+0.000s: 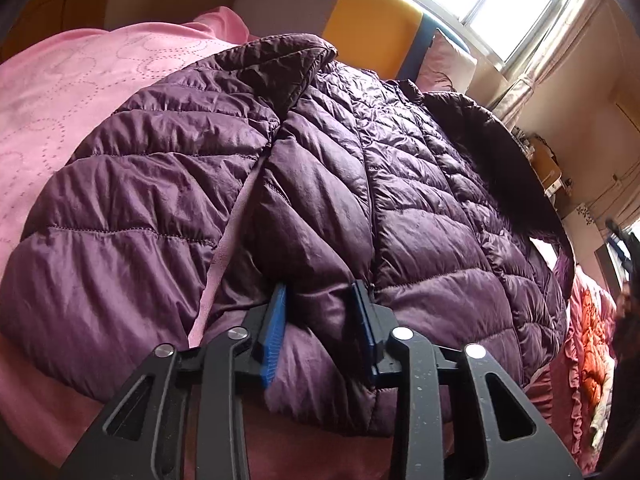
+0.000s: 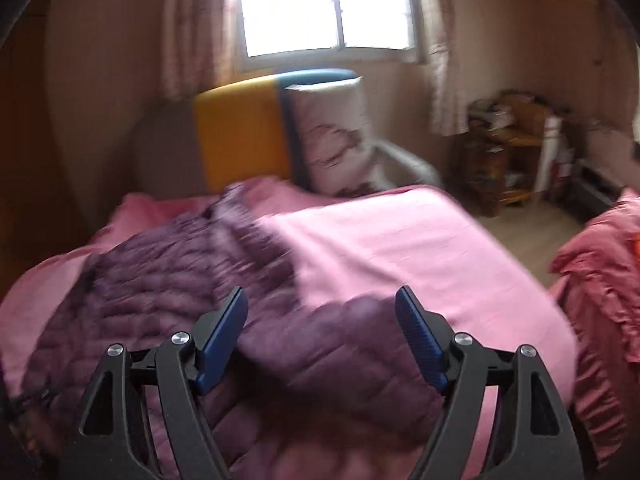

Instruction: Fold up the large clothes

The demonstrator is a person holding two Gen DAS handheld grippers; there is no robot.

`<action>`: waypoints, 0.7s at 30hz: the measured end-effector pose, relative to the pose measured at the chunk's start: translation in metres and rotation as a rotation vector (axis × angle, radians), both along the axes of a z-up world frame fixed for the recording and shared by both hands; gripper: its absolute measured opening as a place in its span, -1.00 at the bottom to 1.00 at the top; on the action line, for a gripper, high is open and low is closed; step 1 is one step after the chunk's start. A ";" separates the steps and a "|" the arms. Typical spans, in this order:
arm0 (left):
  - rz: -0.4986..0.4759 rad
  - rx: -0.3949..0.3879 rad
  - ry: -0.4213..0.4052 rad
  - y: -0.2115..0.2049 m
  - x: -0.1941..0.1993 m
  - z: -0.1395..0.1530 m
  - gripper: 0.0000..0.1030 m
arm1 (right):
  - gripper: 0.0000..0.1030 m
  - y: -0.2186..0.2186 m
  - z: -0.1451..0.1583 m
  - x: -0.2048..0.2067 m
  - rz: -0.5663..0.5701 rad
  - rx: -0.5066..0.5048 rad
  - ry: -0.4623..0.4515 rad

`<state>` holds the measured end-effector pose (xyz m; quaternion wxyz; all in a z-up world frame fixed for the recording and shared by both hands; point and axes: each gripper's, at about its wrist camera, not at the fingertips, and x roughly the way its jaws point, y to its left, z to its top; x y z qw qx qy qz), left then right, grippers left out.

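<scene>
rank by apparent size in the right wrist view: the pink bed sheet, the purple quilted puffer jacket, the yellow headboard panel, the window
1. Pink bed sheet
2. Purple quilted puffer jacket, partly hidden by the claws and nearest the camera, so its share is inflated
3. and 4. Window and yellow headboard panel look alike; both sit far back, so no ranking.

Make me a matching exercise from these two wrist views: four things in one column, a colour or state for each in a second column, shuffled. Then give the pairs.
Column one:
1. left gripper
2. right gripper
3. puffer jacket
4. bed sheet

Column two:
A. pink, spread under the garment
B. open, nothing between its fingers
C. dark purple, quilted
D. closed around a fold of fabric

Pairs: 1-D, 2-B, 3-C, 4-A
</scene>
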<state>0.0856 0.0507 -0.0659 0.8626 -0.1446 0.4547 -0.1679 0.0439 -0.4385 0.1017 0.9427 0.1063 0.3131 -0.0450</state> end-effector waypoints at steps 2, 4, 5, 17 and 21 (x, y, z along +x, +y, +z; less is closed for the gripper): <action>0.003 -0.024 0.005 0.005 0.004 -0.002 -0.69 | 0.49 0.032 -0.025 -0.006 0.094 0.037 0.087; 0.003 -0.050 0.013 0.009 0.007 -0.004 -0.91 | 0.49 0.047 -0.059 -0.005 0.123 0.090 0.185; -0.001 -0.058 0.010 0.011 0.007 -0.004 -0.93 | 0.49 0.050 -0.077 0.000 0.133 0.109 0.236; -0.004 -0.018 -0.039 0.047 -0.029 0.020 -1.00 | -0.87 0.056 -0.082 -0.013 0.279 0.101 0.289; -0.017 -0.032 -0.003 0.052 -0.053 0.015 -1.00 | -0.87 0.053 -0.106 -0.033 0.279 0.047 0.375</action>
